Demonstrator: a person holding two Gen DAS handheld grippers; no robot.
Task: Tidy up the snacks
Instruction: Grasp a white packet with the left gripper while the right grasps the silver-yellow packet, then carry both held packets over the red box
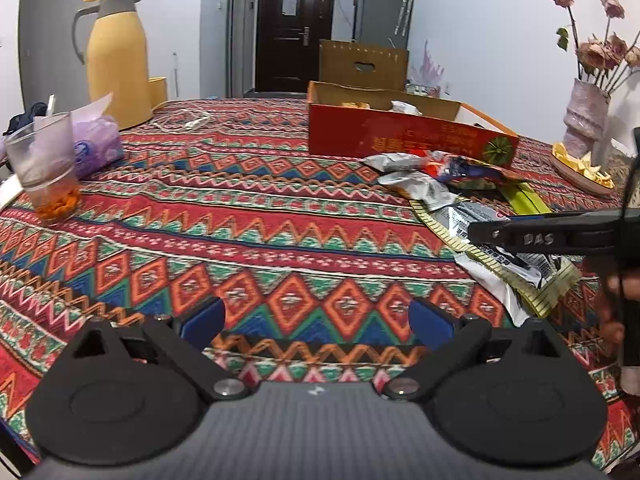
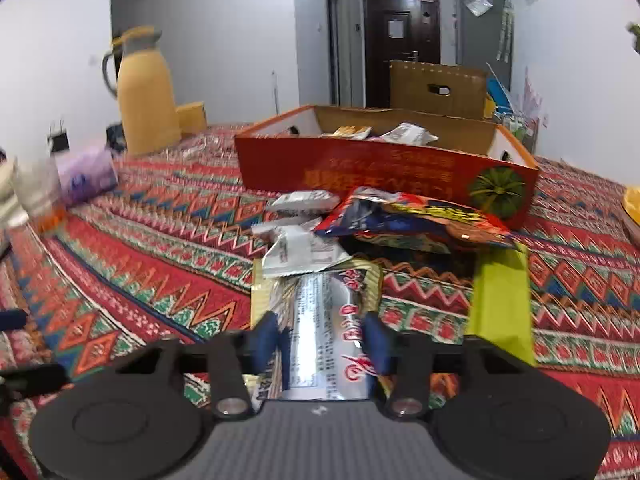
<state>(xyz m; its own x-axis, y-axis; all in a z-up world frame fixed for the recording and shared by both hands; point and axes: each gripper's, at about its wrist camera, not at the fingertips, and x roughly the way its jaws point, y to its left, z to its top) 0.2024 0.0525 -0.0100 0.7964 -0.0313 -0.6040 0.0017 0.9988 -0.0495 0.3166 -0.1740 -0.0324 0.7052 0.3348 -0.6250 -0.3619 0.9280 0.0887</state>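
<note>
A pile of snack packets (image 1: 452, 184) lies on the patterned cloth in front of a red cardboard box (image 1: 404, 136); the box (image 2: 380, 168) holds a few packets. My right gripper (image 2: 322, 338) has its fingers on both sides of a silver packet with red writing (image 2: 324, 320) at the near end of the pile, closed partway onto it. It shows from the side in the left wrist view (image 1: 476, 234), over the same packet (image 1: 500, 248). My left gripper (image 1: 316, 318) is open and empty, low over bare cloth left of the pile.
A yellow thermos jug (image 1: 116, 60) stands at the back left, with a tissue pack (image 1: 96, 144) and a plastic cup (image 1: 44, 168) at the left edge. A vase of dried flowers (image 1: 584, 120) and a plate (image 1: 580, 168) stand at the right. A green packet (image 2: 500, 300) lies right of my right gripper.
</note>
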